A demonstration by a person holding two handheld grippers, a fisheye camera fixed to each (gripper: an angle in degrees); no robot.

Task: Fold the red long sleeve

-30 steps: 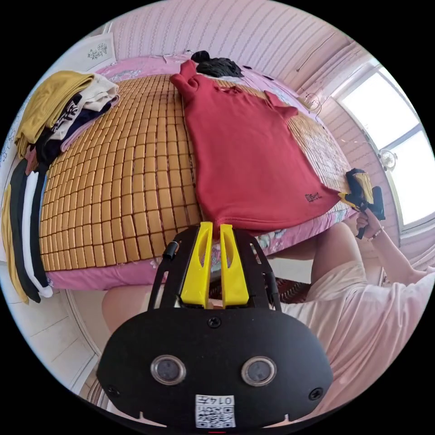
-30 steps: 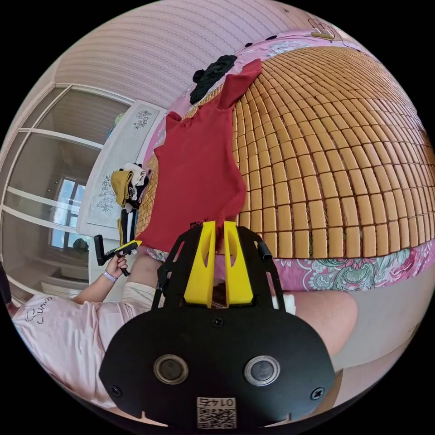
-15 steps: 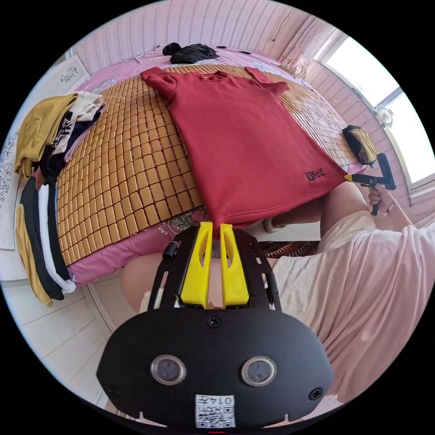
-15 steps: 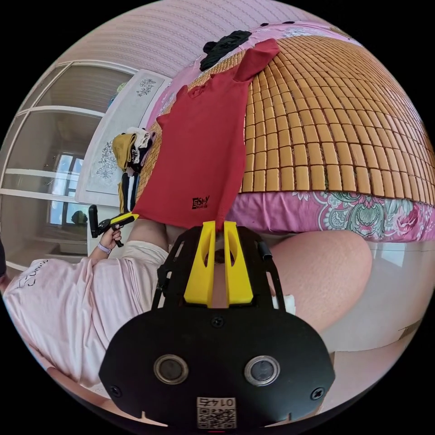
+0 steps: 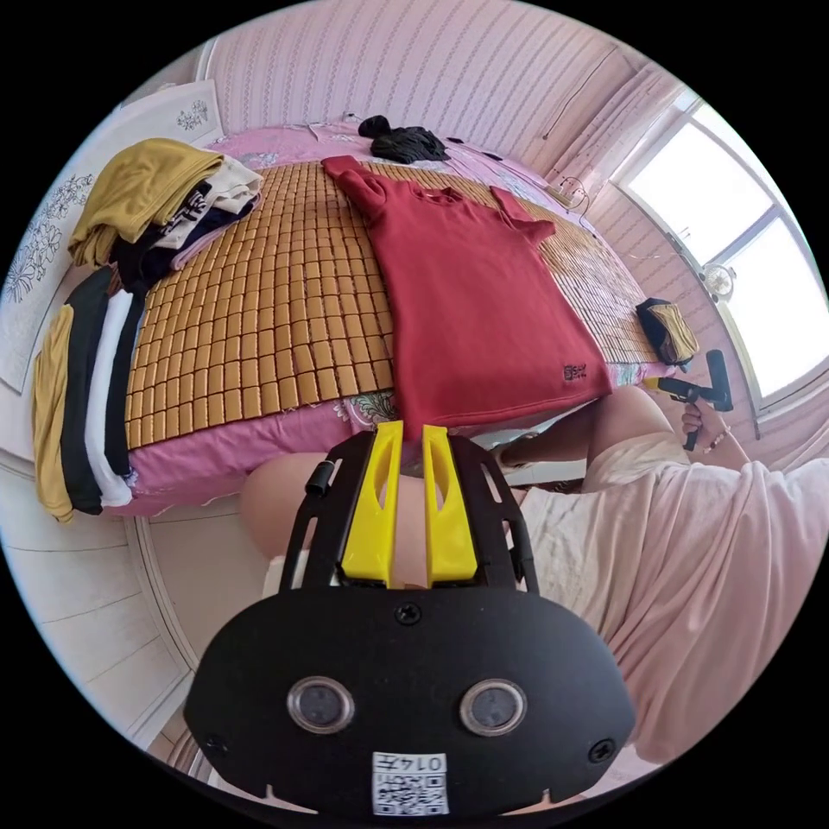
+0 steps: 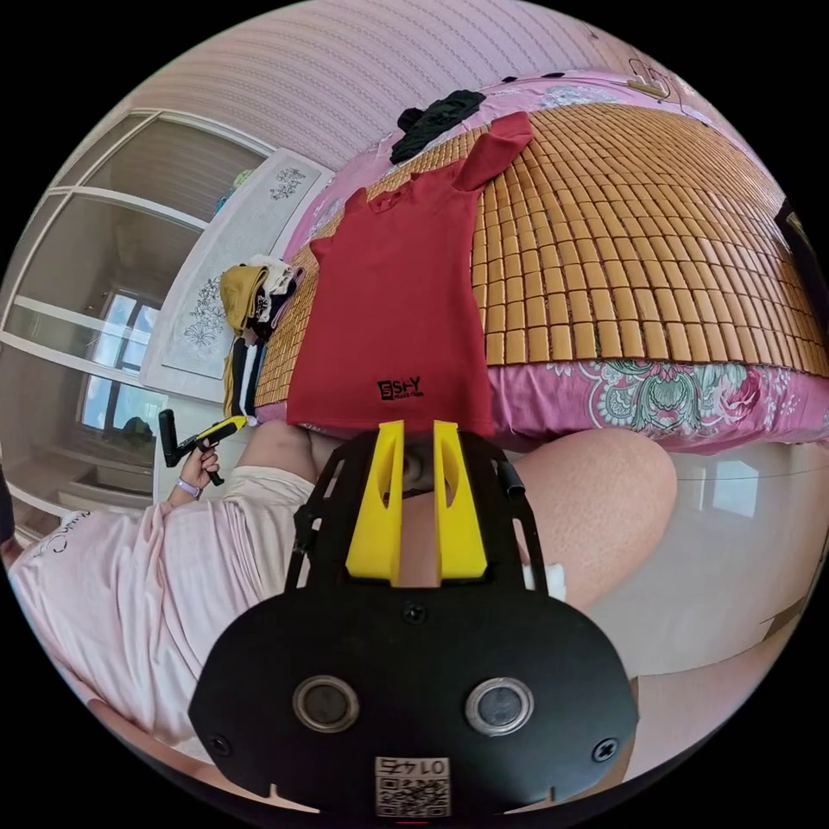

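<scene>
While the red long-sleeve shirt (image 5: 471, 294) lies flat on the woven bamboo mat (image 5: 259, 319) with its hem hanging over the pink bed edge (image 6: 656, 401), both sleeves look folded under, hidden. The left gripper (image 5: 408, 429) and right gripper (image 6: 418, 427) sit just off the hem, jaws slightly parted, holding nothing.

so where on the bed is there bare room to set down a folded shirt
Bare mat lies between the red shirt and the clothes pile at the bed's edge. In the right gripper view, a wider bare stretch runs on the shirt's other side. It is crowded by the pile and the black garment beyond the collar.
</scene>
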